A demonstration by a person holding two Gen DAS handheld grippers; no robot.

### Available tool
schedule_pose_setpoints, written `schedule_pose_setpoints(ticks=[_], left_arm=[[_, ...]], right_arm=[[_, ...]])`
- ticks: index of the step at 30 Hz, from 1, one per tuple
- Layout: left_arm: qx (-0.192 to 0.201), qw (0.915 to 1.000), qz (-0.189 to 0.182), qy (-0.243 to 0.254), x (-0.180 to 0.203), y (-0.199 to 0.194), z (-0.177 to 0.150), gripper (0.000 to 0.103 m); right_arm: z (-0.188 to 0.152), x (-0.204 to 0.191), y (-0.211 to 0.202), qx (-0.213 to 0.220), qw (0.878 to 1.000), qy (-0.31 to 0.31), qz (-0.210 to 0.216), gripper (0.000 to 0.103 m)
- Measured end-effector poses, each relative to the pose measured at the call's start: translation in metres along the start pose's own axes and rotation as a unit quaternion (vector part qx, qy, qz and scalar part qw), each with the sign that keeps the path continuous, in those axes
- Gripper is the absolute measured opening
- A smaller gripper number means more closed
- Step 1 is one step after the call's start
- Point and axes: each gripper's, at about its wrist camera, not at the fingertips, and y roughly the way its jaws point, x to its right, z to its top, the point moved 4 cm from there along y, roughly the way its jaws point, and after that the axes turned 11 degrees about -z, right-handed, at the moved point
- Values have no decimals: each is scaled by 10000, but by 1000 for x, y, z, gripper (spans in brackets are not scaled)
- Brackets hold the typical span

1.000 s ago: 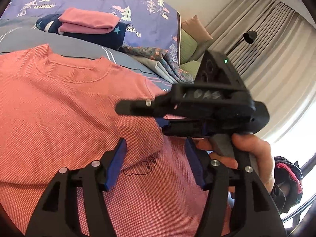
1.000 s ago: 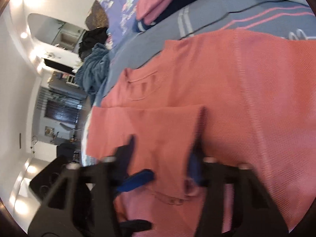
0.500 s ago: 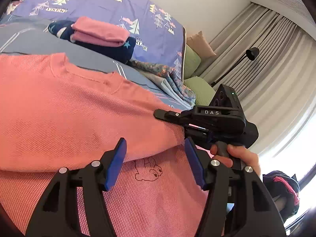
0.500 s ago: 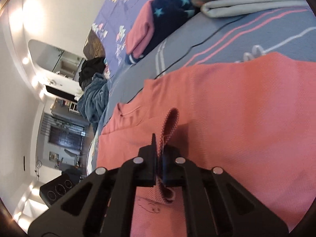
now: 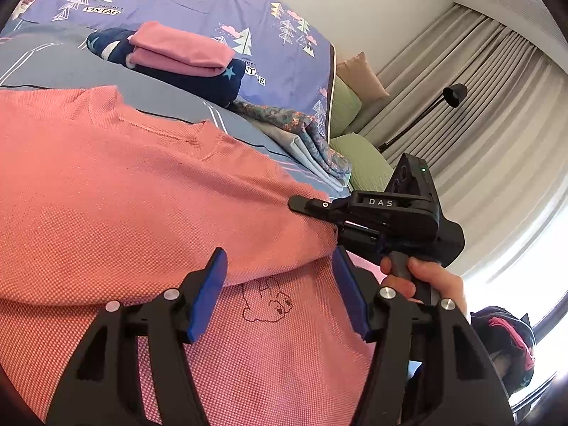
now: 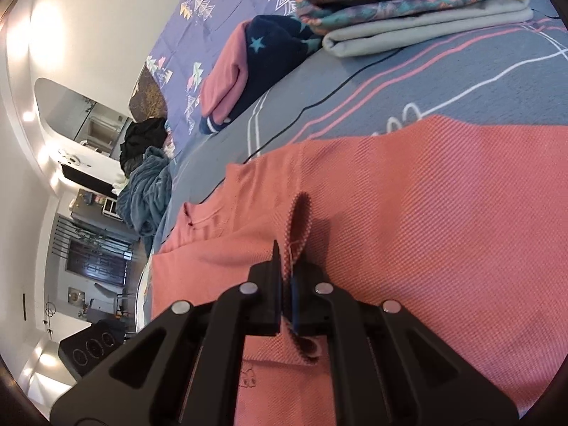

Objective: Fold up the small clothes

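While right tongs [image 6: 288,277] pinch pink shirt [image 5: 124,195] fold, left tongs [image 5: 278,294] hover agape.

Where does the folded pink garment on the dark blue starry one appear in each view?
Left wrist view: folded pink garment at upper left, above the salmon shirt.
Right wrist view: folded pink garment at upper centre, turned on its side.
Shared landmark: the dark blue starry garment under it.

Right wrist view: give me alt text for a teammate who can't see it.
The right gripper is shut on a raised fold of the salmon-pink shirt spread on the bed. Behind it lie a pink-and-navy folded stack and a floral folded pile.
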Motion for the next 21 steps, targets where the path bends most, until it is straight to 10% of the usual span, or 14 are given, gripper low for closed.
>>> schedule_pose_setpoints(ticks=[9, 16, 19, 21], left_arm=[[25, 10000, 30, -46, -1, -1, 1, 62], [89, 9998, 57, -163, -5, -5, 3, 62], [61, 9998, 49, -162, -5, -4, 2, 62], [47, 9999, 65, -140, -5, -4, 2, 62]], right_arm=[[-4, 1, 6, -6, 9997, -142, -204, 5], [-3, -5, -11, 271, 9994, -198, -113, 56], [-2, -2, -28, 782, 9944, -314, -635, 51], [-1, -1, -40, 1065, 9919, -283, -625, 28]])
